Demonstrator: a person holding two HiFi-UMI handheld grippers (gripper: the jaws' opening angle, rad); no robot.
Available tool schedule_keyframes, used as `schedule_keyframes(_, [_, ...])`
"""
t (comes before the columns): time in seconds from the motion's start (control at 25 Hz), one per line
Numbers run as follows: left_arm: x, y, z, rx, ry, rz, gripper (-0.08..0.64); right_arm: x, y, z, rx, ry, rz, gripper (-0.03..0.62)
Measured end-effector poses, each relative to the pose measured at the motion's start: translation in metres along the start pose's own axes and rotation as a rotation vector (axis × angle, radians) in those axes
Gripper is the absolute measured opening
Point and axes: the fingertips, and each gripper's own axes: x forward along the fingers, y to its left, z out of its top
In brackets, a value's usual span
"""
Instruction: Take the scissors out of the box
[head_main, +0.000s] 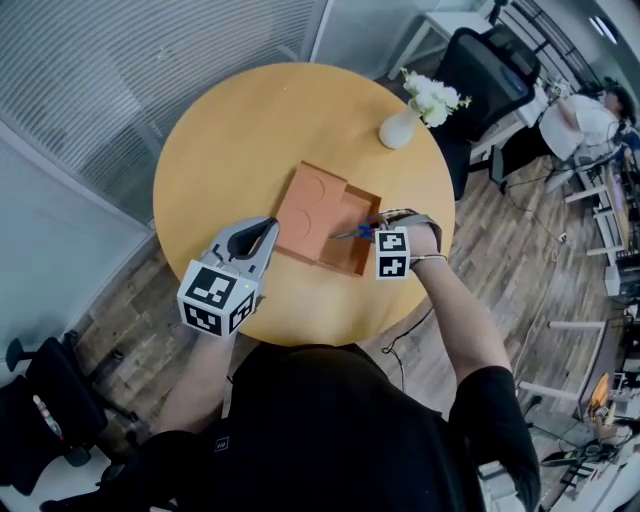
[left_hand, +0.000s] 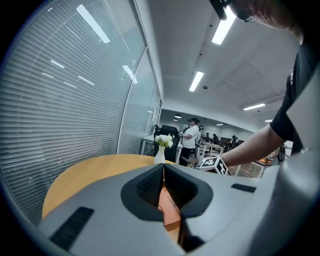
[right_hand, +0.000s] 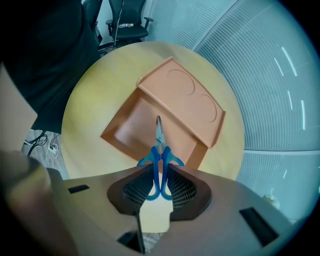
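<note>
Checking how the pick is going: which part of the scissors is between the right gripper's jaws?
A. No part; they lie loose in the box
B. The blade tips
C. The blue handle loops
C: in the right gripper view, the right gripper has its pads pressed on the blue handle loops of the scissors, and the blades point away toward the open box.

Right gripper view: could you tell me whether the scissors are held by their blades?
No, the right gripper clamps the scissors by their blue handles, blades pointing toward the box.
</note>
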Motion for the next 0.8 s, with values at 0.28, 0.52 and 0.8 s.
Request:
schedule_keyframes(0.28, [0.007,-0.015,0.014,0.028,-0.014,-0.020,0.014,-0.026,0.001,-0.018,0.050,-0.004,-0.067,0.100])
schedule_keyframes(0.52, [0.017,-0.037,0.030,0.034,-0.025,-0.011,0.014,-0.054,-0.007,-0.042,0.067,-0.035,-0.146,0.100])
schedule_keyframes(0.8, [0.026,-0.065,0.048,0.082,-0.025,-0.007,0.014,-0.100,-0.010,-0.062,0.190,-0.154,-0.264,0.100])
